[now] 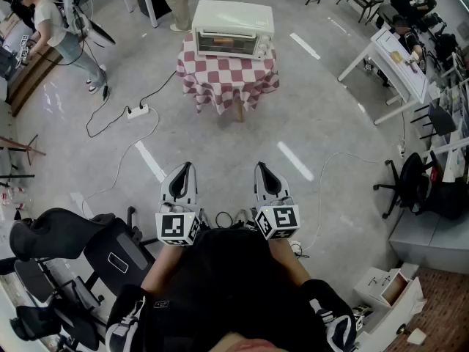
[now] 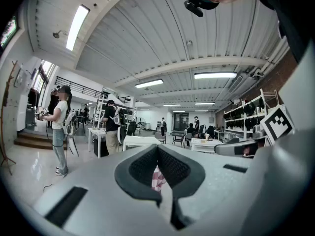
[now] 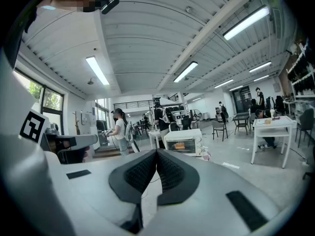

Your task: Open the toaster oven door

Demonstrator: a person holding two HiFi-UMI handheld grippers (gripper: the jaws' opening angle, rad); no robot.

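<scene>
Closest to me, both tongs are low in front of the person's body, side by side w/ tips pointing fwd. Left tongs (image 1: 186, 167): the jaws are together and hold nothing. Thru the small slit under the tips I see only a bit of red-white checked cloth (image 2: 158, 178) far behind. Right tongs (image 1: 262, 166): the jaws are also together, empty. Each one has its marker cube at the back end, by the person's forearms. There is bare floor (image 1: 220, 149) between the two tongs and ahead of them.

At lower left of the head view there is black equipment (image 1: 69, 233); I cannot tell exactly what it is. A bit farther, a white power strip (image 1: 138, 111) lies on the floor w/ a black cable going to the left.

Then comes the small tabletop (image 1: 192, 68) under the checked cloth. The toaster oven (image 1: 233, 29) stands on it, at top centre of the head view and well apart from both tongs. Its door is shut and faces me, and sth orange shows behind the glass. In the right gripper view the oven is just above the tips, slightly to the right.

Farthest, a person (image 1: 62, 31) stands at upper left and a white desk (image 1: 399, 64) is at upper right
</scene>
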